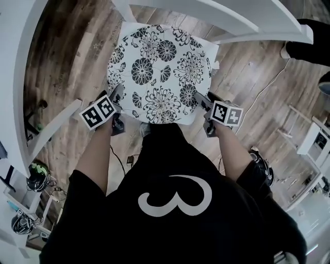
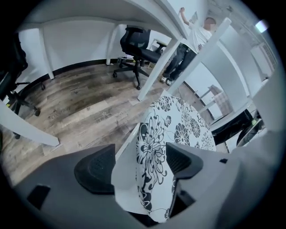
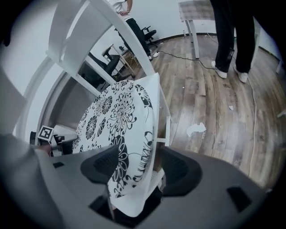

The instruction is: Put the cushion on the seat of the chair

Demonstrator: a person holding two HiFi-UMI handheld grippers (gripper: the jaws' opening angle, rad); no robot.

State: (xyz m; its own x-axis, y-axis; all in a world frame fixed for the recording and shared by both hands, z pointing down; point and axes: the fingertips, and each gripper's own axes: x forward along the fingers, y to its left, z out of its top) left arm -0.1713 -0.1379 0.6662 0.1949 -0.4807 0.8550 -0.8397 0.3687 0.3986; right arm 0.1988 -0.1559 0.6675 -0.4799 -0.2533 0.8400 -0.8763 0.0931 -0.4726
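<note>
Straddling, not pinching, the near rim of the cushion [image 1: 160, 72] laid flat on the chair [image 1: 216, 15] seat, with jaws wide on the left gripper [image 1: 117, 98] at its 7 o'clock and the right gripper [image 1: 200, 100] at 5; probably free to back out toward 6.

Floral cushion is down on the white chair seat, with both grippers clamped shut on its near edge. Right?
Not quite. The floral cushion is down on the white chair seat, but the left gripper and right gripper both stand open, with its near edge between their parted pads. The two gripper views show this.
</note>
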